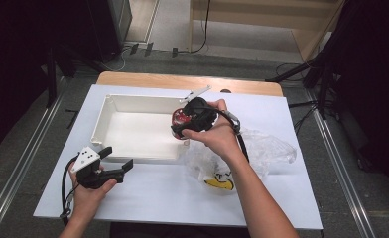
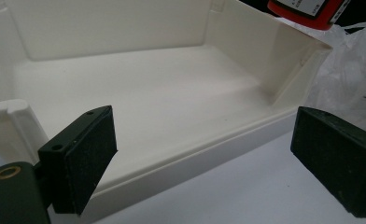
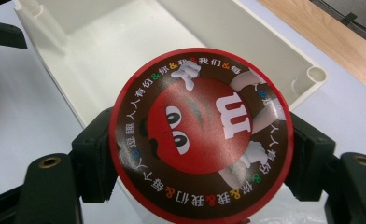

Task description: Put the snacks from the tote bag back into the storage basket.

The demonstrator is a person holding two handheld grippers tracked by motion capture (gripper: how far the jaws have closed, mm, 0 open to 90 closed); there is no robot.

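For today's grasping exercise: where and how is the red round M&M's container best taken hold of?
Grip the red M&M's container across its round side wall, one pad on each opposite side, coming at it end-on toward the lid. The right gripper does this now: its fingers clamp the rim's widest part, so the flat printed lid faces up above the white tray.

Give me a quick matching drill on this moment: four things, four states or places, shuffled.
1. candy tub
2. white tray
3. left gripper
4. plastic bag

A. open, holding nothing, near the tray's front wall
B. crumpled on the table, right of the tray
C. clamped in the right gripper
D. nothing inside it

Pairs: 1-C, 2-D, 3-A, 4-B
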